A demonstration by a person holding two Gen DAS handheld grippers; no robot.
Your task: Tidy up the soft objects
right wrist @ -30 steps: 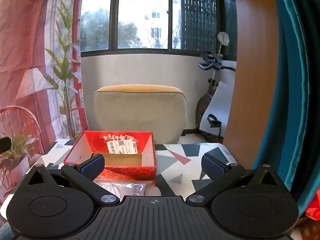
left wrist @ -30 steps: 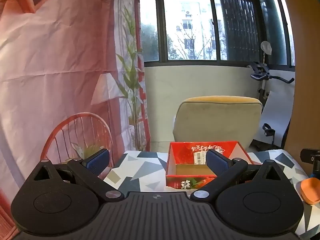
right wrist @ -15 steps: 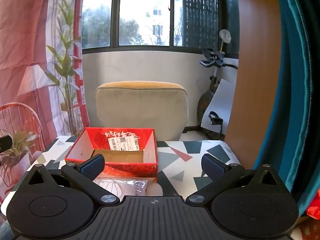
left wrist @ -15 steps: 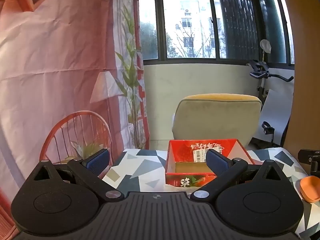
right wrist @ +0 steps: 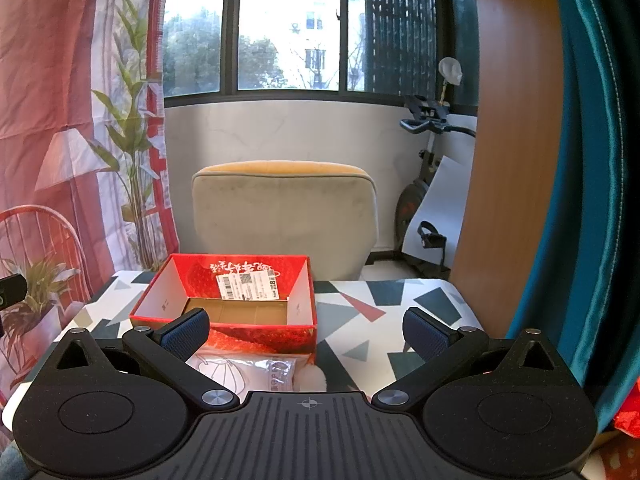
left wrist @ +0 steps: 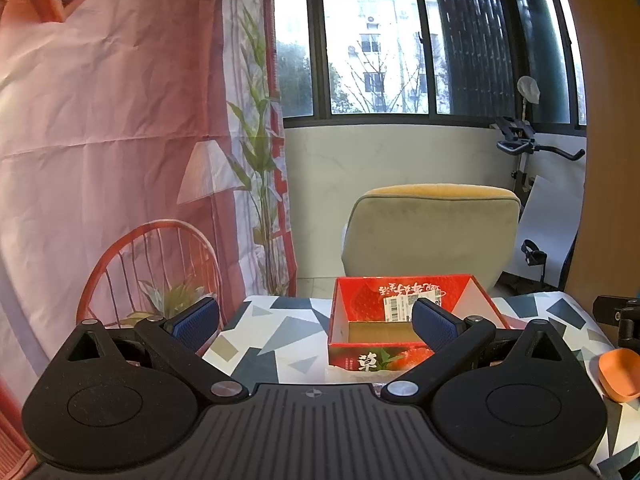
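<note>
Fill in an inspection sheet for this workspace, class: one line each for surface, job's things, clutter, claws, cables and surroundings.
Surface: table with a geometric-patterned cover.
Job's things: open red box, nothing inside; clear packet lying in front of it, with a white fluffy thing beside the packet.
Clutter: orange object at the table's right edge.
Claws: left claw open, holding nothing; right claw open, holding nothing.
Cables: nothing seen.
Surroundings: padded chair behind the table, exercise bike, window, printed backdrop.

Clear-wrapped soft packet [right wrist: 256, 372] before red box [right wrist: 240, 320]
</note>
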